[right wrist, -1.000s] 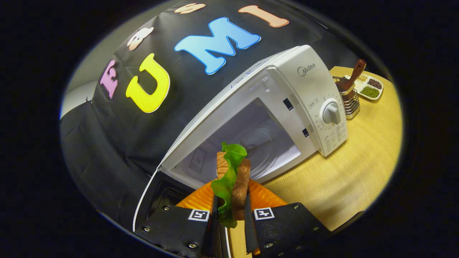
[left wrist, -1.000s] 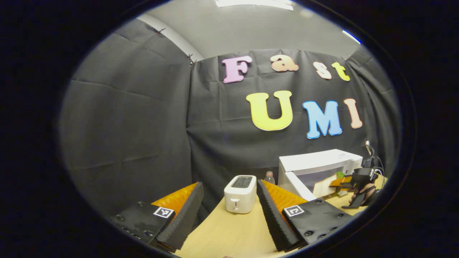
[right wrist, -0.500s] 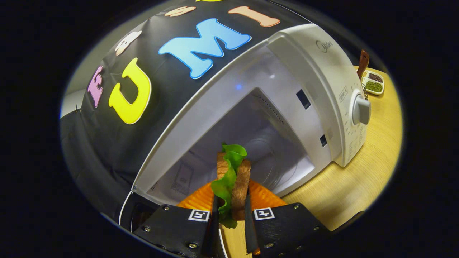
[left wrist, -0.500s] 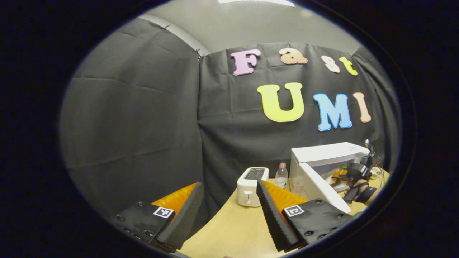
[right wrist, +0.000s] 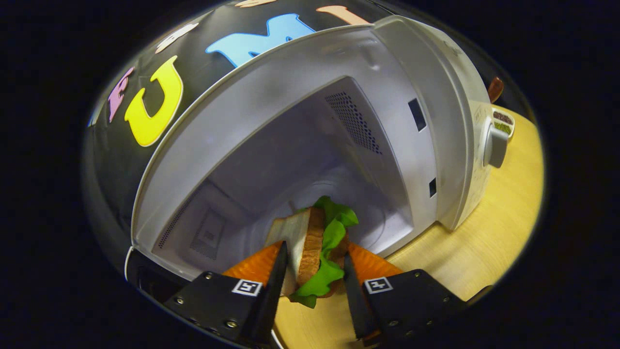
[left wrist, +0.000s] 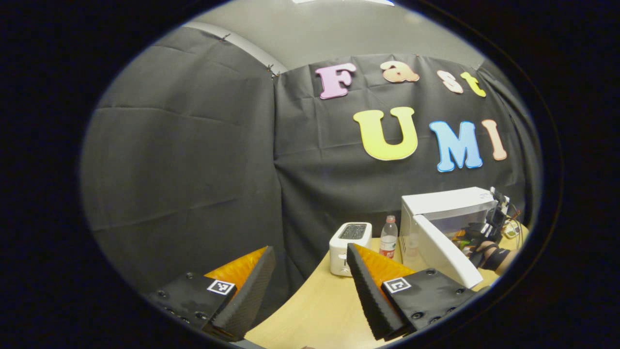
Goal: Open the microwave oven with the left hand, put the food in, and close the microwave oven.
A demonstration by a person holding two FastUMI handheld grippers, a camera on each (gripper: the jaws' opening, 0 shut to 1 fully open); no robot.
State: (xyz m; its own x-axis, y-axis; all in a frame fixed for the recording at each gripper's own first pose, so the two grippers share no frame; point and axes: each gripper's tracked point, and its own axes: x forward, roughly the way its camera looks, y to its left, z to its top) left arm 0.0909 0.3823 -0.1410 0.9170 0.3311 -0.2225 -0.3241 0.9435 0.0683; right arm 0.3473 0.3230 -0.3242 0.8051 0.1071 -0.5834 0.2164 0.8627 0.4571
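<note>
The white microwave (right wrist: 426, 63) stands with its door (left wrist: 445, 252) swung open. My right gripper (right wrist: 312, 286) reaches into its mouth, its fingers spread apart. Between them a sandwich (right wrist: 315, 242) of bread slices and green lettuce leans against the left finger, slices splayed, over the cavity floor. In the left gripper view that same right gripper (left wrist: 477, 232) and the hand (left wrist: 489, 257) holding it sit at the microwave (left wrist: 450, 201) opening. My left gripper (left wrist: 310, 291) hangs open over the table's near left part, far from the microwave, holding nothing.
A white toaster (left wrist: 349, 240) and a small water bottle (left wrist: 388, 237) stand left of the microwave on the wooden table (left wrist: 319, 310). Right of the microwave's knob (right wrist: 494, 145) lies a dish of spices (right wrist: 503, 123) beside a brown handle.
My right gripper has pushed forward into the microwave cavity and its fingers have spread, letting the sandwich tip and splay. My left gripper has drawn back and turned left, away from the toaster.
</note>
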